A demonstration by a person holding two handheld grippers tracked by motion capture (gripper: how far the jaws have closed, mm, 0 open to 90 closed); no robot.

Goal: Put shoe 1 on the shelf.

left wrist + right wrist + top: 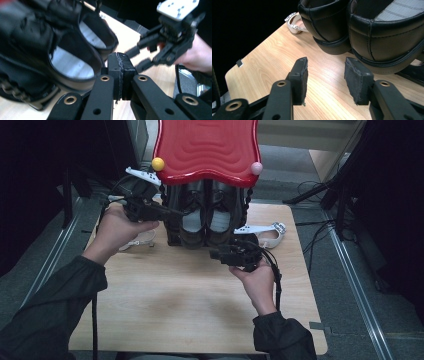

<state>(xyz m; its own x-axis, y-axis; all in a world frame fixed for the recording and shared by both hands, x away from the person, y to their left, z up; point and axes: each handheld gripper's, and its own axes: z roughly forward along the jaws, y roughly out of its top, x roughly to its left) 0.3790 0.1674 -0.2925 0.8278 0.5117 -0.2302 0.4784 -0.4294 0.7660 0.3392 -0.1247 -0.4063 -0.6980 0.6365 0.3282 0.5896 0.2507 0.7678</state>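
Sleeved forearms at bottom of high view, one gripper per hand. Right gripper (216,253) low over wooden table (165,305), pads (301,76) apart, nothing between, aimed at heels of black shoes (199,215). Left gripper (182,212) raised beside left shoe, pads (113,72) pressed together on nothing, just beside that shoe's heel collar. Shoe pair side by side on dark rack under red wavy tray (207,147), heels facing near edge. White sandal (272,234) on table right of rack, another (139,239) at left behind left hand.
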